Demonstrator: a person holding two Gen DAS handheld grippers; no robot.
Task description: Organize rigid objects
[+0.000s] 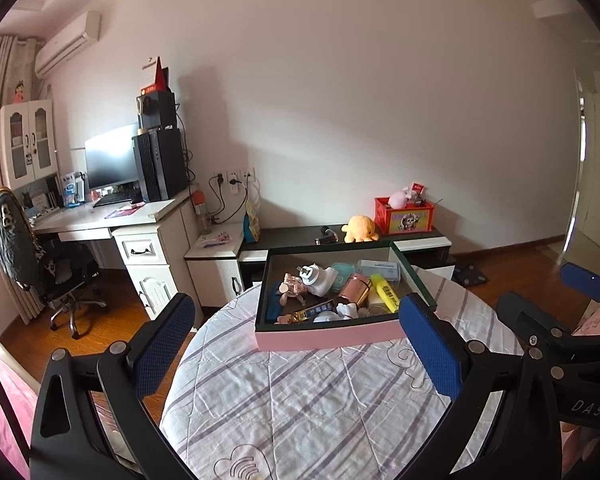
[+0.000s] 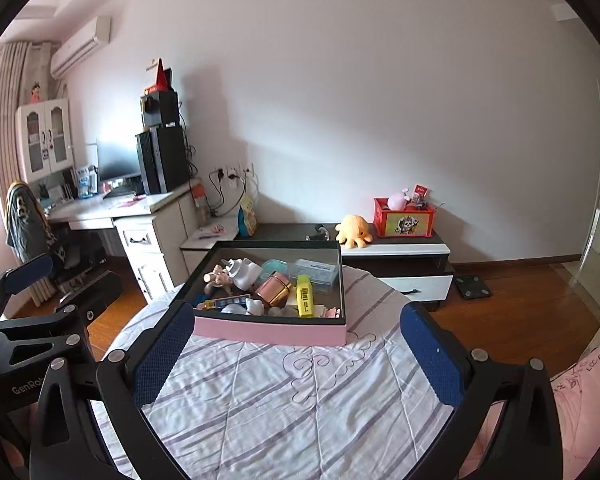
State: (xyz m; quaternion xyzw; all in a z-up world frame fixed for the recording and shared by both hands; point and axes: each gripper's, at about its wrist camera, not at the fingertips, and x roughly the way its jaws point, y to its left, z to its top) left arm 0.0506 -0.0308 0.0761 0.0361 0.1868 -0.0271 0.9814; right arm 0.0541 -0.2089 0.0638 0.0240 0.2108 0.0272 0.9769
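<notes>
A shallow box with pink outer walls (image 1: 328, 336) (image 2: 268, 330) stands on a round table with a striped white cloth (image 1: 300, 400) (image 2: 284, 400). Inside lie several small items: a yellow highlighter (image 1: 384, 288) (image 2: 305, 296), a rose-gold cylinder (image 1: 356, 289) (image 2: 274, 289), a white plug adapter (image 1: 314, 278) (image 2: 242, 272), a small pink figure (image 1: 292, 286) (image 2: 218, 278) and clear plastic cases (image 1: 380, 270) (image 2: 316, 272). My left gripper (image 1: 296, 344) is open in front of the box, holding nothing. My right gripper (image 2: 296, 356) is open too, just short of the box's near wall.
Behind the table stands a low black-and-white cabinet (image 2: 396, 248) with a yellow plush (image 2: 353, 230) and a red crate (image 2: 404, 220). A white desk (image 1: 112, 216) with a monitor and an office chair (image 1: 40, 256) is at left. Wooden floor (image 2: 520, 300) lies to the right.
</notes>
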